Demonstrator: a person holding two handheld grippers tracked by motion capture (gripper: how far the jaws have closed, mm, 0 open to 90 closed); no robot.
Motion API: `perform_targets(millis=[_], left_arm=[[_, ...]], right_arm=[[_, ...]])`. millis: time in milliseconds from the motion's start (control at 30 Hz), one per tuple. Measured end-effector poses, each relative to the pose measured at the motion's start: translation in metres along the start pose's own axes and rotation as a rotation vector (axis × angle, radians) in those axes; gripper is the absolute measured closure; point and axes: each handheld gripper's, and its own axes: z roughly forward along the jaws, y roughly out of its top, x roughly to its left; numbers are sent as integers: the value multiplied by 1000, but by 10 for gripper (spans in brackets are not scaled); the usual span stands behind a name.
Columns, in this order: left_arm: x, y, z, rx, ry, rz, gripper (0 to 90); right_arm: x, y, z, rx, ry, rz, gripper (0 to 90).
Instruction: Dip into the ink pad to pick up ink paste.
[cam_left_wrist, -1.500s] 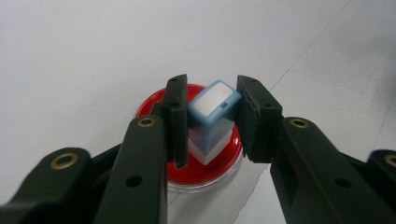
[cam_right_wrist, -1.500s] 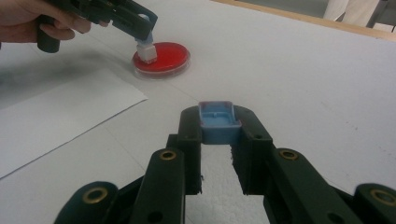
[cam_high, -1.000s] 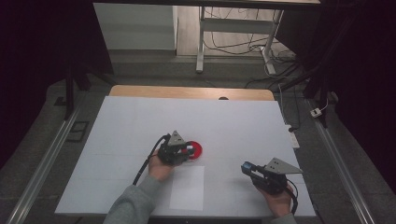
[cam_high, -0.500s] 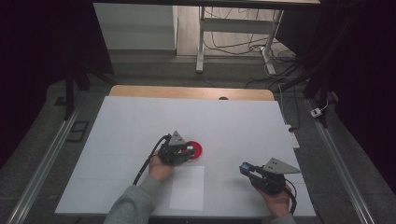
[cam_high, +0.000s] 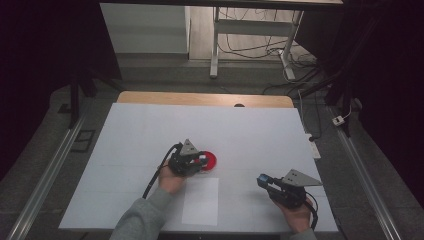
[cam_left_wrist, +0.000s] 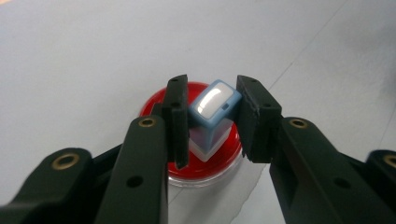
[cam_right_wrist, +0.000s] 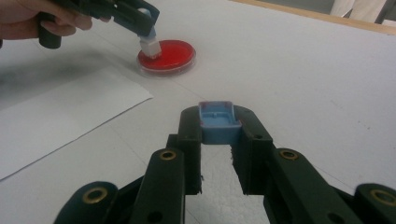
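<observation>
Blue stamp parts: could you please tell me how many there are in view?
2: the stamp body, held in the left tool over the red ink pad, and the blue cap, held in the right tool.

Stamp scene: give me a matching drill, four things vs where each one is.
Things:
1. stamp
2. blue cap
3. red ink pad
4. sheet of paper

Places:
A. flat on the table, near the person's edge
B. gripped in the right claw
C. gripped in the left claw, over the red dish
D. on the table, under the left claw

Pairs: 1-C, 2-B, 3-D, 4-A
</observation>
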Motion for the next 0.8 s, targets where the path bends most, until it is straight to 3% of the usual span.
perform_targets(millis=[333,800], left_arm=[[9,12,-8,-31,11,-17,665],[15,13,4,1,18,-34,666]], right_arm=[[0,0,1,1,5,-3,736],[0,0,0,-2,4,-3,736]])
